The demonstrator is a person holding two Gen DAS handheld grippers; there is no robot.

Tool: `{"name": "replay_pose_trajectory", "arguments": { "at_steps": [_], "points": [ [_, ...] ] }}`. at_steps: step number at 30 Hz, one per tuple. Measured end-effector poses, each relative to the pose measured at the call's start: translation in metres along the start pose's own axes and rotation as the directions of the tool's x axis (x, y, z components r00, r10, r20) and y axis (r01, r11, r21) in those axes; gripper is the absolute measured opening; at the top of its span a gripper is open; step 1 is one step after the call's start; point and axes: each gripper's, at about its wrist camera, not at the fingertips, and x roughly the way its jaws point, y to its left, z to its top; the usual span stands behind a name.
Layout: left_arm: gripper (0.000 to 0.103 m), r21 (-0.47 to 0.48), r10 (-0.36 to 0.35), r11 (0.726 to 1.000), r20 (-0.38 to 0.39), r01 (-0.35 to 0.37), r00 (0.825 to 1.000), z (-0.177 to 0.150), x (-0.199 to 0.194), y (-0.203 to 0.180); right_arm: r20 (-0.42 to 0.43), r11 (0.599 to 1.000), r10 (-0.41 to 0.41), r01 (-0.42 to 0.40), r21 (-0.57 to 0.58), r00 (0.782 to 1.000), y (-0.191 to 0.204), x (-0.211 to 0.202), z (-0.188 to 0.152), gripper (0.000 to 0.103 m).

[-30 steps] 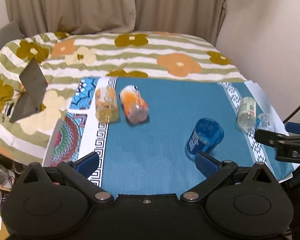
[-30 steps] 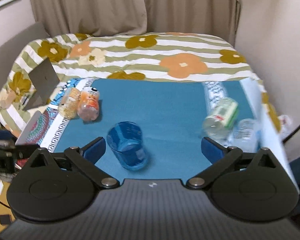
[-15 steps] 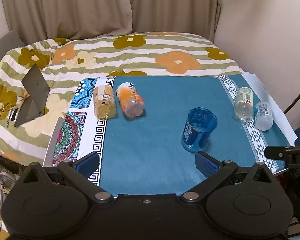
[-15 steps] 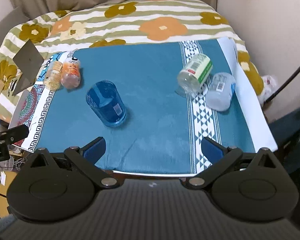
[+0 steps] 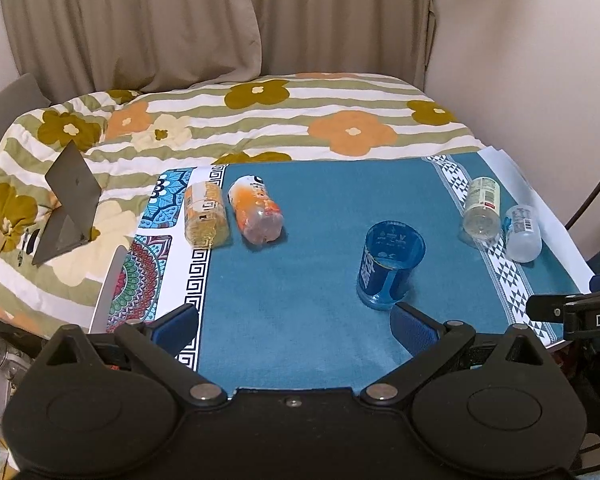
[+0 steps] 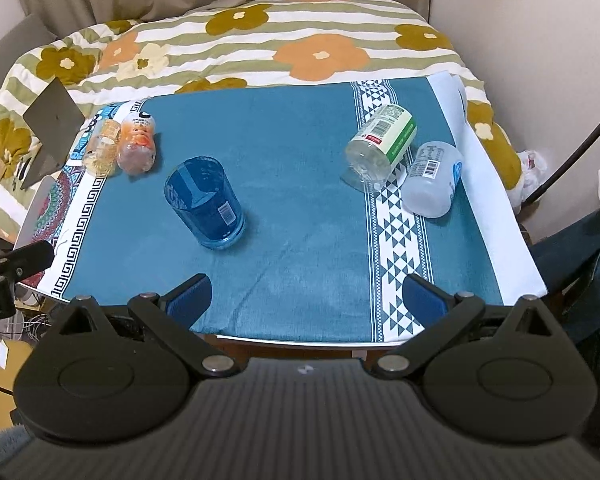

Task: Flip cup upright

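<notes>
While the blue cup stands upright on the teal cloth, mouth open to the top and a barcode label showing on its side in the right wrist view, neither gripper touches it. From the left wrist camera the blue cup sits just beyond the left gripper's right-hand blue pad, clear of it, and that gripper's jaws are spread wide with nothing between them. The right gripper hangs over the near edge of the cloth, well apart from the cup, its jaws likewise spread wide and holding nothing; a black part of the other tool shows at the left edge of its picture. Taking the cup as the mark: to its far left lie two bottles on their sides, touching or nearly so, the orange bottle nearer the cup and the yellow bottle beyond it, on the cloth's patterned border. To the cup's right, well apart, lie a green-labelled clear bottle on the white triangle-patterned stripe and, just beside that one, a frosted white bottle. Behind the cup, past the far edge of the cloth, spreads a striped floral blanket, and far left of the cup a grey folded stand rests on that blanket.
</notes>
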Motion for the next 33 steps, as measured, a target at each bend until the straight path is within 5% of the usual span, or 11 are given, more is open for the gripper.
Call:
{"name": "replay_pose_trajectory", "arguments": {
  "at_steps": [33],
  "points": [
    [0.103,0.009,0.006,1.000,0.008,-0.006,1.000,0.0011,-0.0013,-0.0003,0.016,1.000,-0.005,0.005,0.003,1.000,0.0037,-0.0057,-0.0020,0.103]
  ]
}}
